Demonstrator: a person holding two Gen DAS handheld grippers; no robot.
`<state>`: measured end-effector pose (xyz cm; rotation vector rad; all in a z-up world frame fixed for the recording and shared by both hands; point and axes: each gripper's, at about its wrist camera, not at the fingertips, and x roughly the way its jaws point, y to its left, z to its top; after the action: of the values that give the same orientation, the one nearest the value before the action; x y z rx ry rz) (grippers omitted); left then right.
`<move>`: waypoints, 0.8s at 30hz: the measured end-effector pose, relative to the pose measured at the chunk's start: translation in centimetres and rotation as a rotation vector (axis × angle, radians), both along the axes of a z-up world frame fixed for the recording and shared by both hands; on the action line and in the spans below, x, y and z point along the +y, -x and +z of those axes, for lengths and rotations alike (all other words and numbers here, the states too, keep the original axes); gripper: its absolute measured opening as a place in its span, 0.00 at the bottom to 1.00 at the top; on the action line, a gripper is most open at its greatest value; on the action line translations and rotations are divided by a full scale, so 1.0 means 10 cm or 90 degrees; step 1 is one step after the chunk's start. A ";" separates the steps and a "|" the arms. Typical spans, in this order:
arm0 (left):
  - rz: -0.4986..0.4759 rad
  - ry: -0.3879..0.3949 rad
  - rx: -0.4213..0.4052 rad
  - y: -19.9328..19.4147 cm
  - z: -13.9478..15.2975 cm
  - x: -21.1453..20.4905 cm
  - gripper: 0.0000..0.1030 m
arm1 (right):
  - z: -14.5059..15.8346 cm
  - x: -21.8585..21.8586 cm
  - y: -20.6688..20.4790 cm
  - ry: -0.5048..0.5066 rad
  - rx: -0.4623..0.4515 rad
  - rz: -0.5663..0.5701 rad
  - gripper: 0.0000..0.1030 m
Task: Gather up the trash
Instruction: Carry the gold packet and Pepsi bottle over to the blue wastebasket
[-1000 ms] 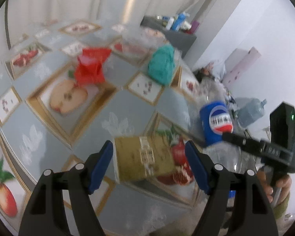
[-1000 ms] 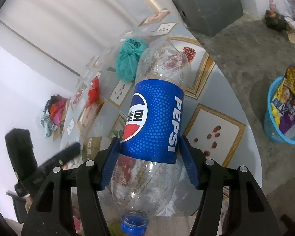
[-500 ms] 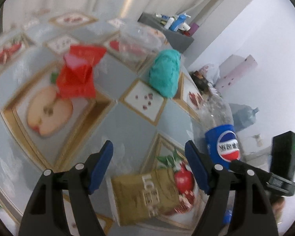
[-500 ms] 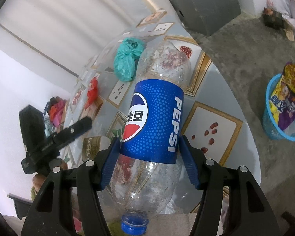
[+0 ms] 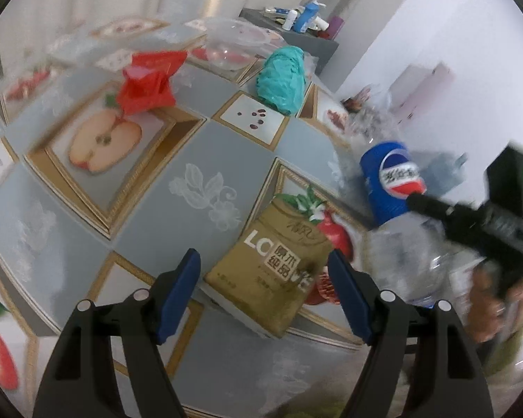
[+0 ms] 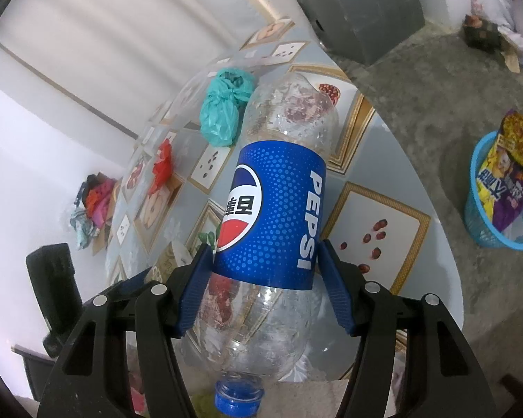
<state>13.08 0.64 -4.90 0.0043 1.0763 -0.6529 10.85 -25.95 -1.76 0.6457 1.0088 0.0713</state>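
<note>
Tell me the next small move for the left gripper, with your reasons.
Probably lower the left gripper a little further over the brown box, then close. Its jaws stand open and the box lies on the table between the blue fingers, apparently untouched. The right gripper is already shut on the Pepsi bottle, so the box looks like the nearest loose trash.

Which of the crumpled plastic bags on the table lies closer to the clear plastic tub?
The teal plastic bag: it lies right beside the clear plastic tub, at the table's far end. The red plastic bag sits farther off, by the printed apple.
</note>
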 end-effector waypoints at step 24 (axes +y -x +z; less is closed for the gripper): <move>-0.039 -0.013 -0.046 0.06 0.27 -0.29 0.66 | 0.15 -0.37 0.34 -0.129 -0.061 -0.052 0.54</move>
<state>12.49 -2.21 -2.20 0.0793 1.0158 -0.6921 7.40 -29.65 -0.25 0.8606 0.8876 0.1325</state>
